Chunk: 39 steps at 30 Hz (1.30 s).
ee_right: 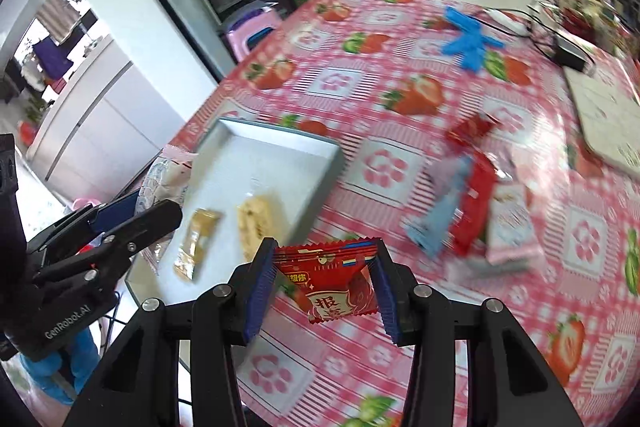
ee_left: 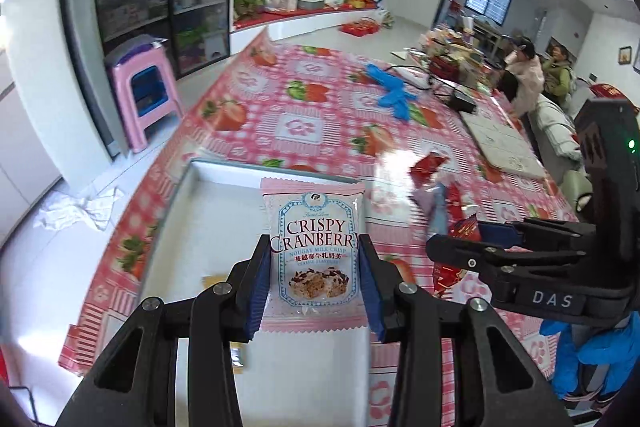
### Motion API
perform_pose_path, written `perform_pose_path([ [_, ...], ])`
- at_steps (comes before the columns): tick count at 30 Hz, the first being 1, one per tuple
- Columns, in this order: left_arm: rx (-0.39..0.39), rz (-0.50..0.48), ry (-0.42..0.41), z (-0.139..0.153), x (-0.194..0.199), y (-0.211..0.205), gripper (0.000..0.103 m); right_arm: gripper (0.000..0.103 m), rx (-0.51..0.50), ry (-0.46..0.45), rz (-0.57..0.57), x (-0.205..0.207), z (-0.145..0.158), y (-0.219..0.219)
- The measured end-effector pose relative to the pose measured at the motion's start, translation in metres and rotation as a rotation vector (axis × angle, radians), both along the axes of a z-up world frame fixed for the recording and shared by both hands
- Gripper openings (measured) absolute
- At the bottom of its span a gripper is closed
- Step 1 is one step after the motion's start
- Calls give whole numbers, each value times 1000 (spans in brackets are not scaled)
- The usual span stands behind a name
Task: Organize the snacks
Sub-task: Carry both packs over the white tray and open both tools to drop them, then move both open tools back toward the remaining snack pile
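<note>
Fingers clamp cranberry packet, others a red packet — white tray holds two snacks.

Both wrist cameras look steeply down along their own fingers from close above the white tray, the left view from its near side, the right view from its right, sharing tray and strawberry tablecloth.

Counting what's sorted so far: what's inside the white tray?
In the right wrist view the white tray holds two yellowish snack packets. Its near left corner is hidden behind the left gripper and the cranberry packet it holds.
</note>
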State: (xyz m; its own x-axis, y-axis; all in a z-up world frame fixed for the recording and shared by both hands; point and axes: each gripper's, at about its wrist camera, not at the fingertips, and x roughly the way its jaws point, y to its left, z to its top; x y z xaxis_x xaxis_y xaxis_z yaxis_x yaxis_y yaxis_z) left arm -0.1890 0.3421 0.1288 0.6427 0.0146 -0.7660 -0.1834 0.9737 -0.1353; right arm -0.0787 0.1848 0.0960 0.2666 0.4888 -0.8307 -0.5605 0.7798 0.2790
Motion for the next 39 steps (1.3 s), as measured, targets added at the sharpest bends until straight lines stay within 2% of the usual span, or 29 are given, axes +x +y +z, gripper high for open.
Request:
perform_pose_path([
  [7,-19,87,64,-35,-1,39,44,48,3,48,61,9,-14,65],
  [13,-44,112,114,-59,0,56,45,48,-21,73,84,20,-32,102],
  [15,-31,115,126,-64,0,58,47,48,-32,82,89,23,-38,109],
  [17,-19,116,136,-67,1,58,63,50,-40,90,93,24,-42,113],
  [19,-20,118,134,-68,0,56,76,71,-49,107,92,26,-47,116],
  [20,-21,114,128,-67,0,56,78,91,-50,107,82,27,-48,114],
  [21,-18,107,125,-66,0,55,78,97,-51,99,66,28,-48,112],
  [28,17,30,113,-51,12,28,79,97,-70,102,-35,48,-45,67],
  [32,14,-44,113,-40,25,-4,79,97,-95,80,-122,61,-43,19],
  [35,-45,-127,128,-35,39,-36,80,97,-131,73,-215,73,-46,-25],
  [36,-44,-154,130,-33,45,-50,80,97,-151,60,-251,76,-48,-42],
  [39,26,-200,149,-37,66,-86,81,97,-190,50,-322,86,-53,-81],
])
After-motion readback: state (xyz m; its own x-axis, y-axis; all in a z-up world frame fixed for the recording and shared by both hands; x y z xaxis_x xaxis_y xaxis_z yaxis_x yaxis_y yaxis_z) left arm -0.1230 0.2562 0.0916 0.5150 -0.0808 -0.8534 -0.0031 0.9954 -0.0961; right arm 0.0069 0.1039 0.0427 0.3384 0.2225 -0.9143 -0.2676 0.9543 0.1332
